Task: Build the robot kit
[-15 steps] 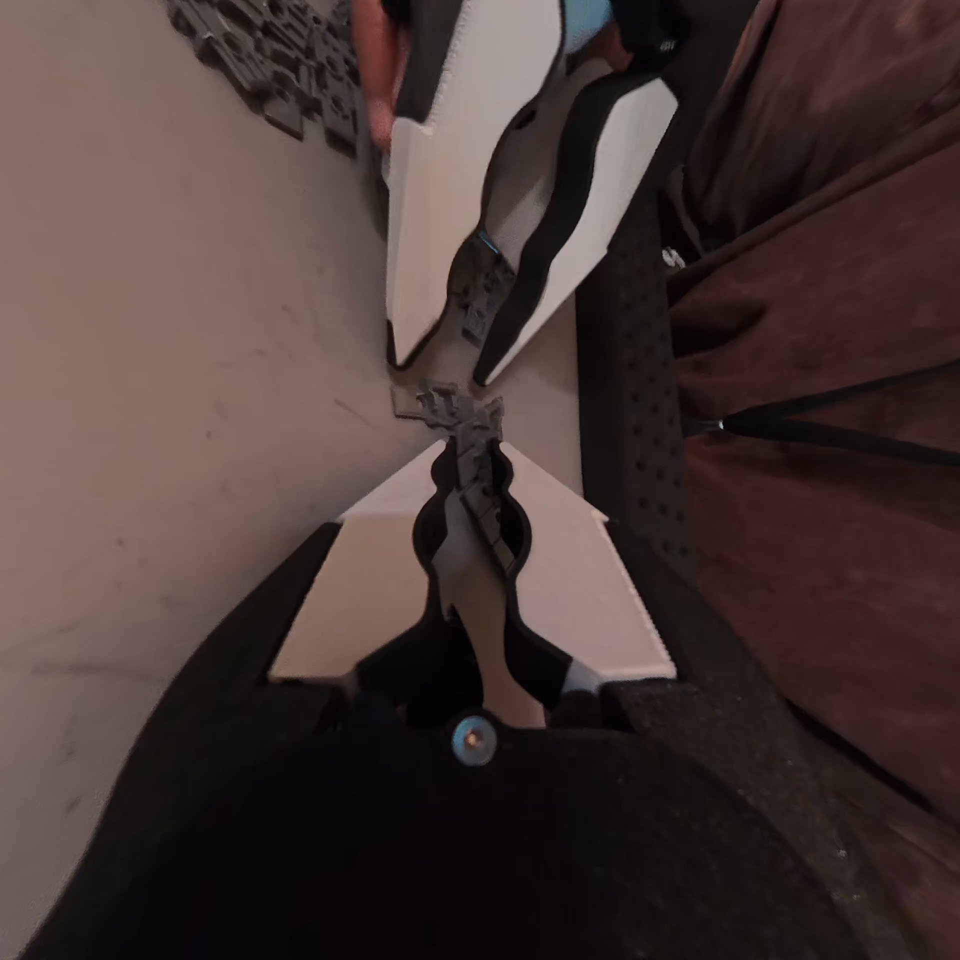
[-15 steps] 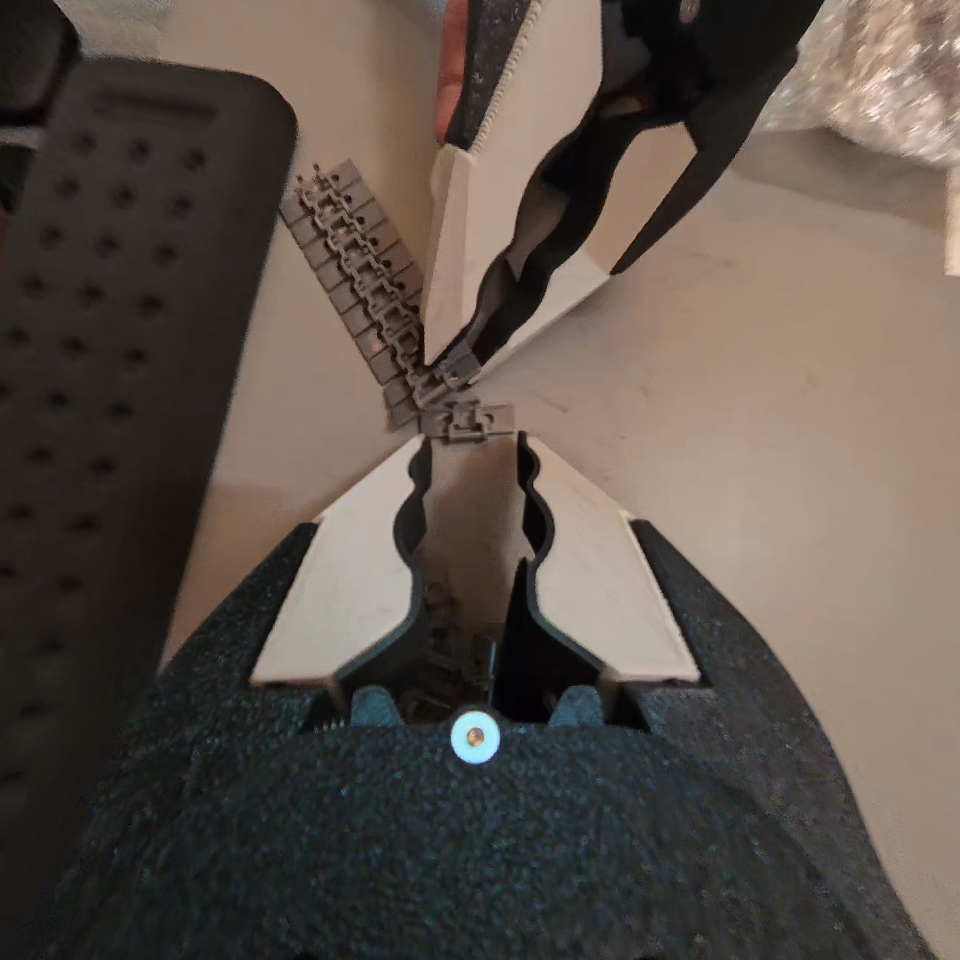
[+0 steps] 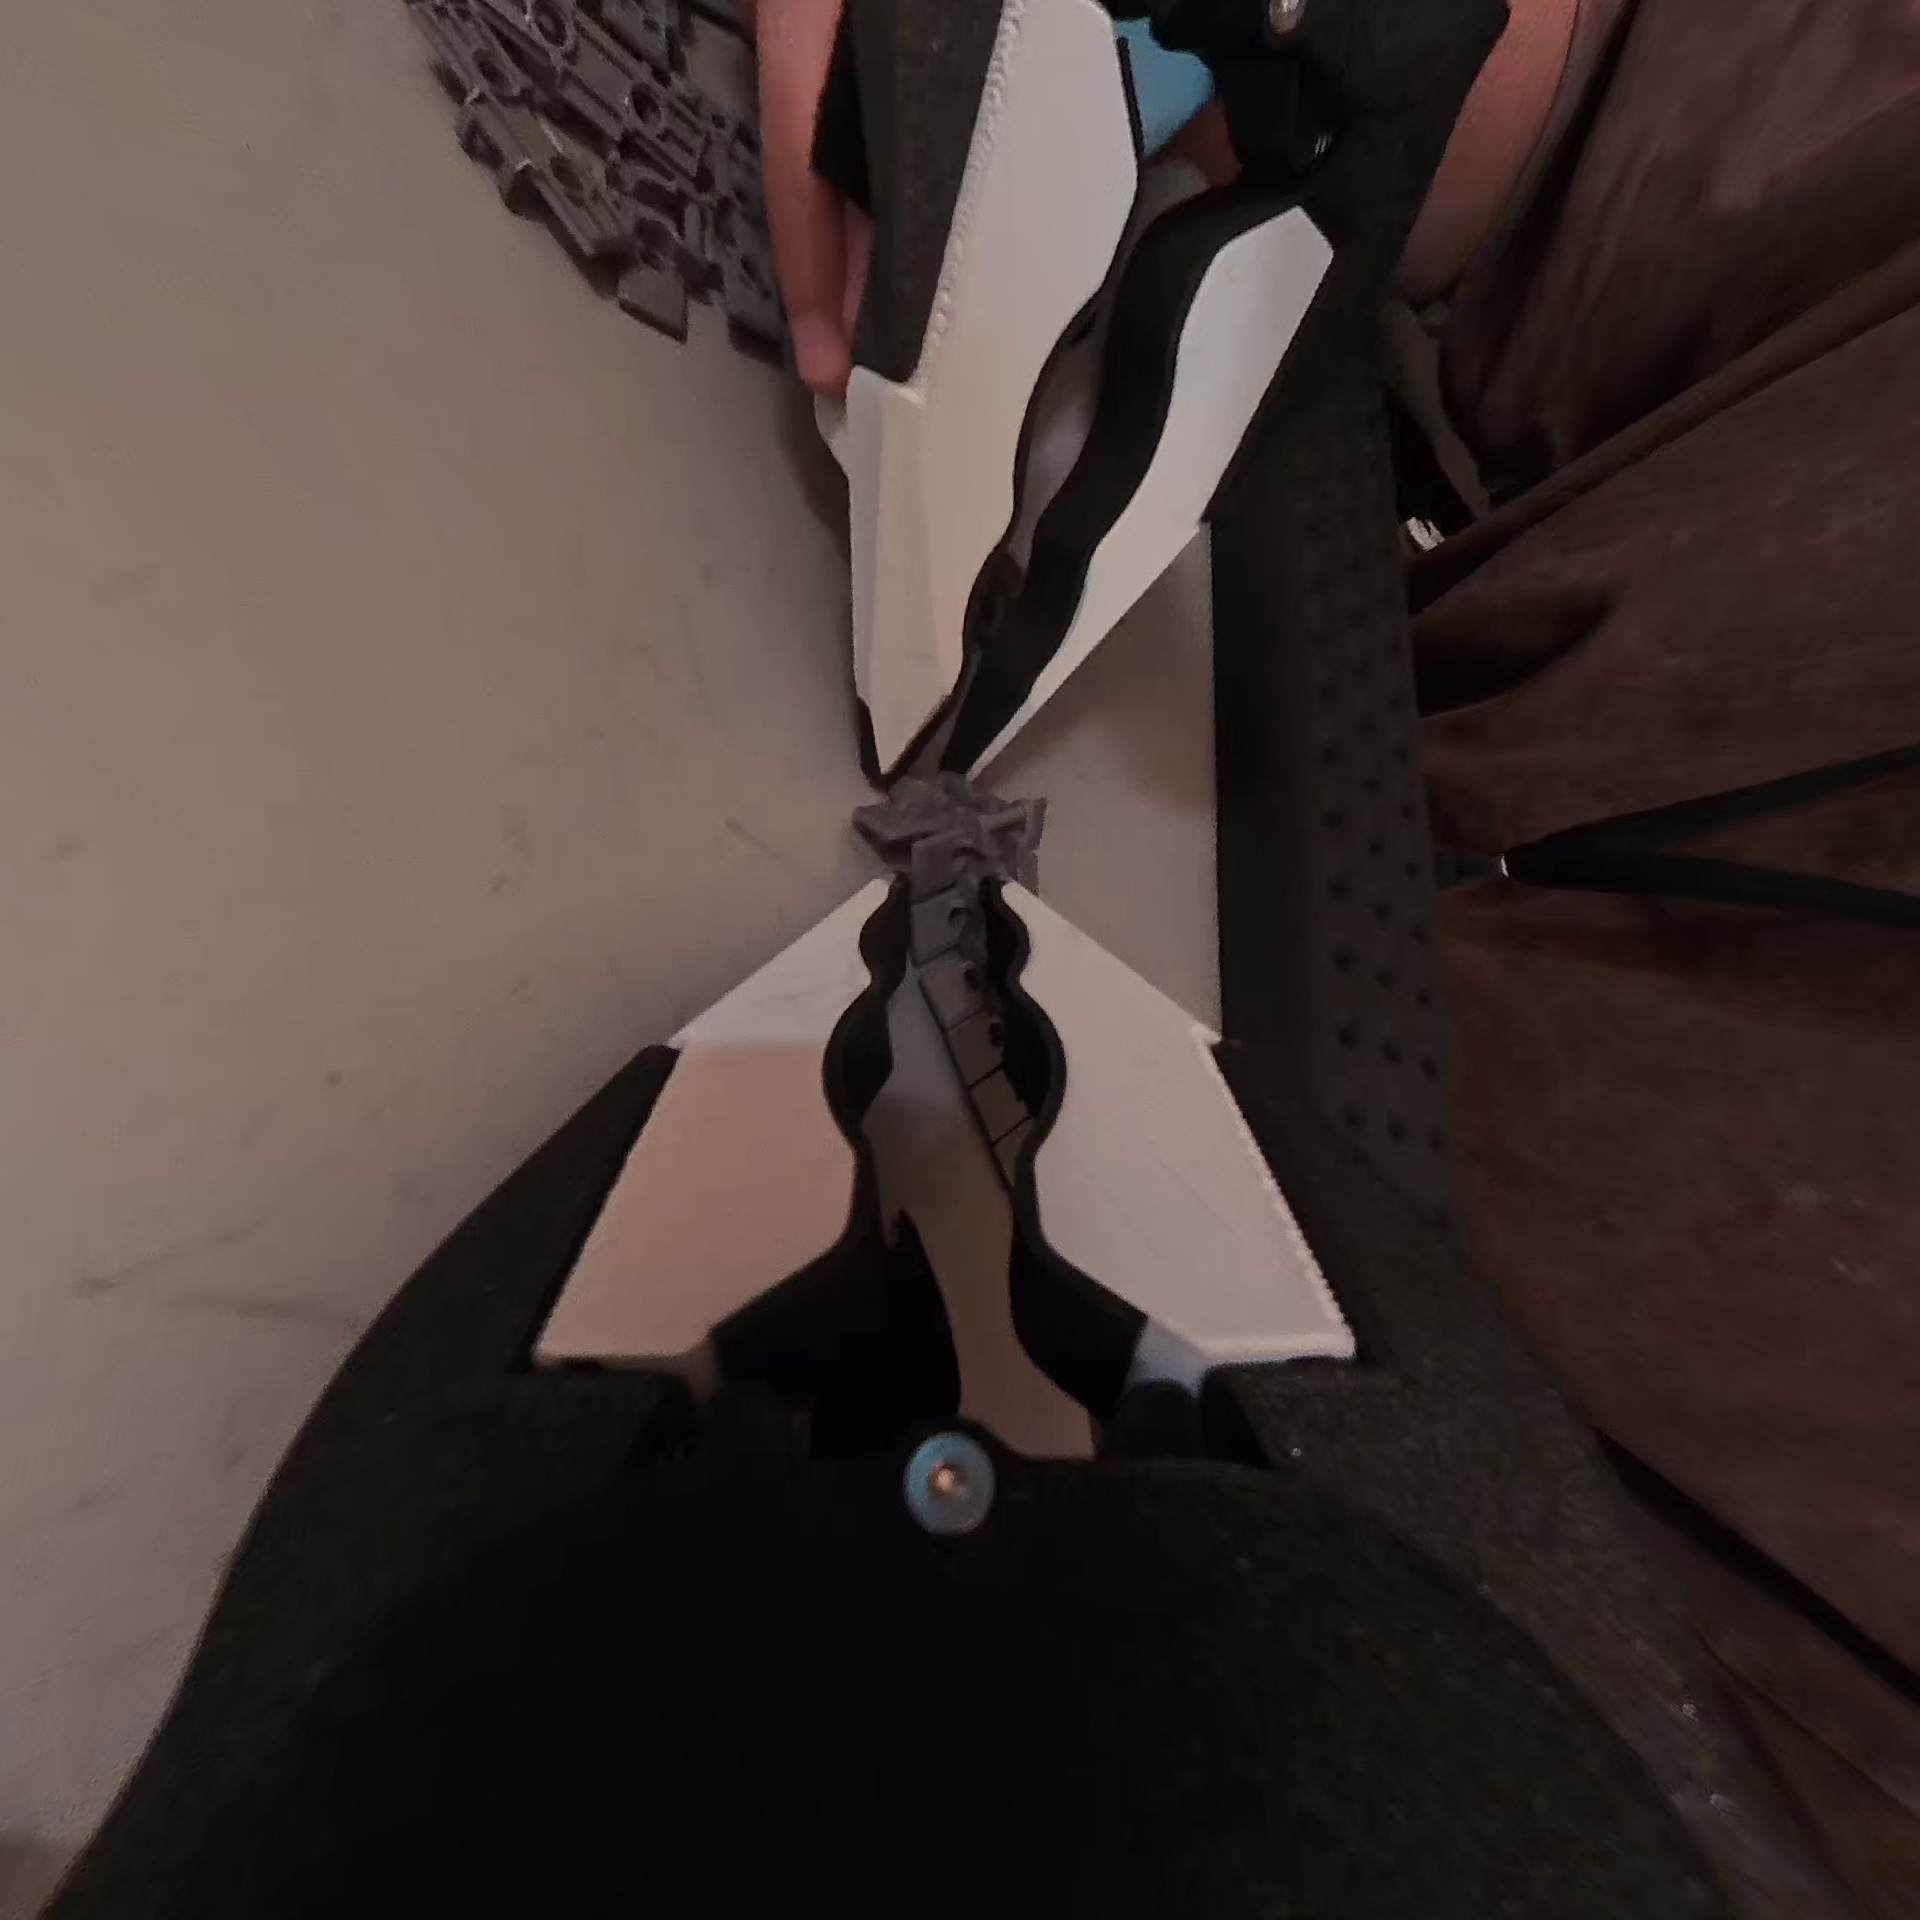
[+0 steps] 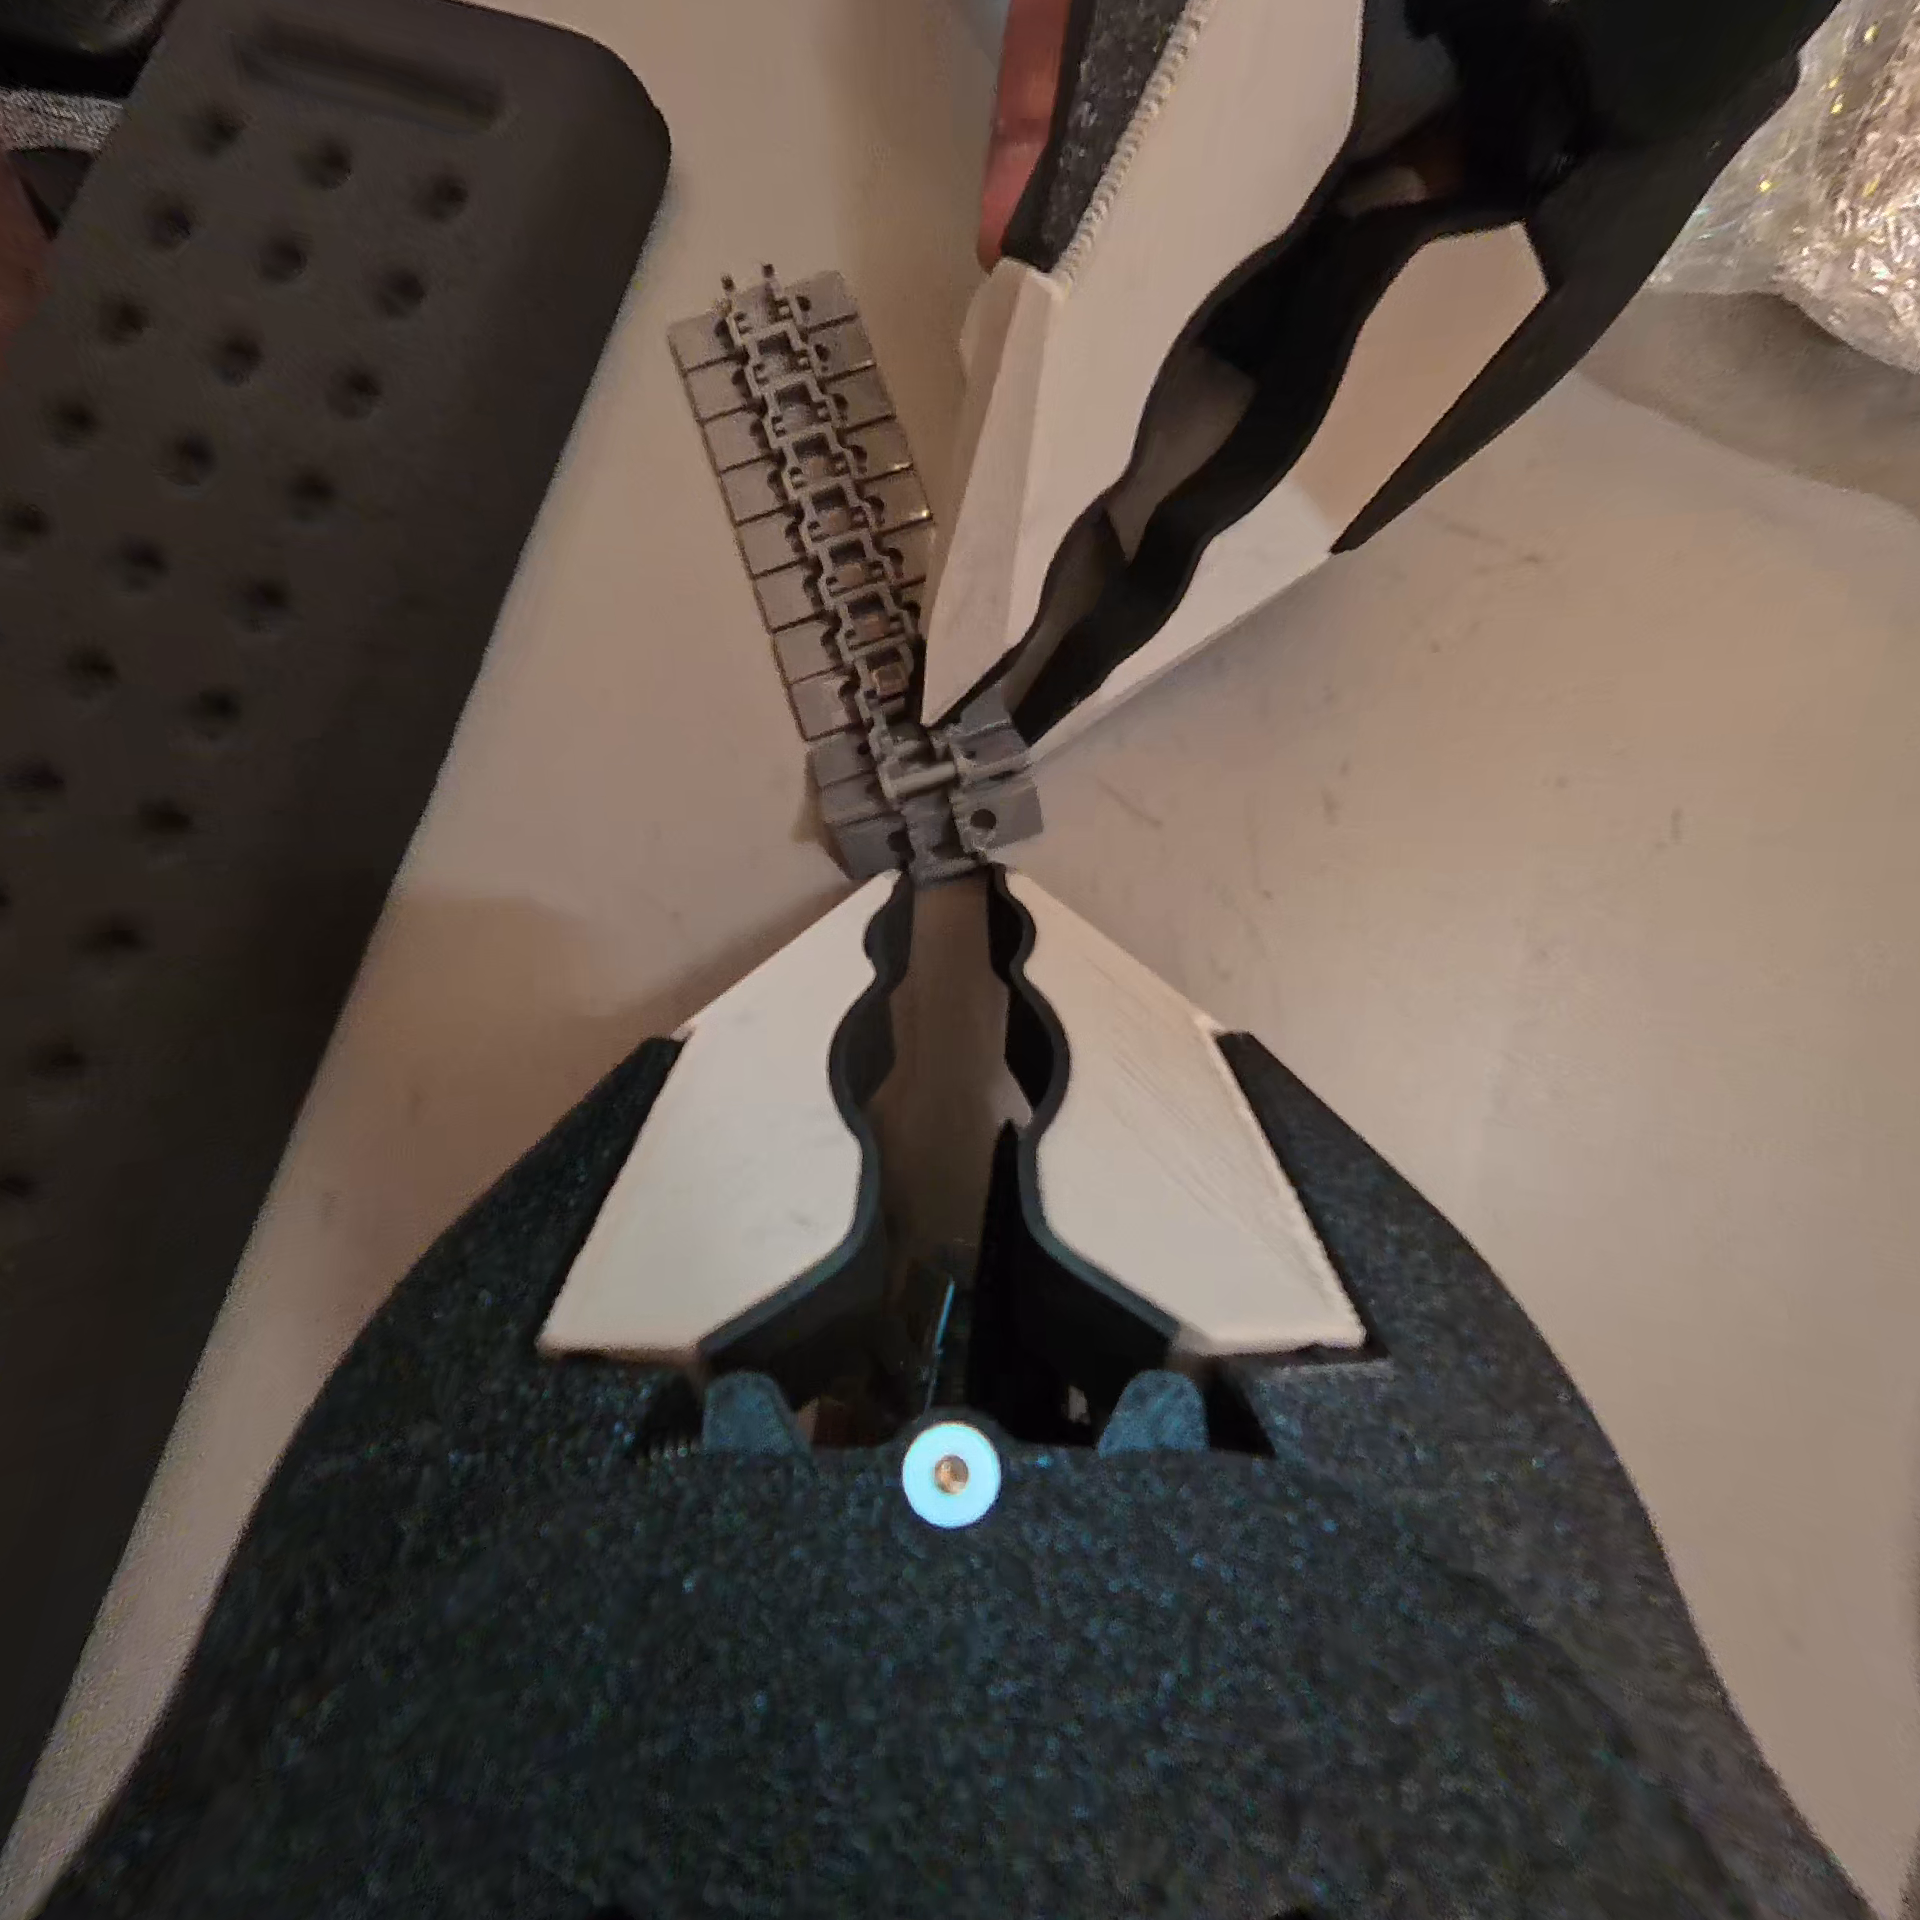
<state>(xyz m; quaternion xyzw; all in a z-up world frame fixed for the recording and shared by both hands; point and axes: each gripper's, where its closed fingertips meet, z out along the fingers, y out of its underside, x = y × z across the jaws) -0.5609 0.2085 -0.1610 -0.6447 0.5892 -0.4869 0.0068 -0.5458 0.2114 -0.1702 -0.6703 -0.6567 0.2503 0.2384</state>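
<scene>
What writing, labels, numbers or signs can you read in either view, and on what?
None can be read in either view.
The grey link chain, the black perforated pad, the left gripper and the right gripper, each shut on the chain, show no legible marking.

Right gripper (image 4: pixel 943 883) jaws narrowed from wide gap to pinch on end link of grey plastic linked track strip (image 4: pixel 821 540). Right gripper tips (image 3: pixel 925 764) moved in, now meeting strip end opposite left gripper (image 3: pixel 943 883) (earlier well short of it). Strip swung from slanted to nearly straight, away from black perforated pad (image 4: pixel 208 499). Loose end link, previously lying flat, now raised between both tips.
</scene>
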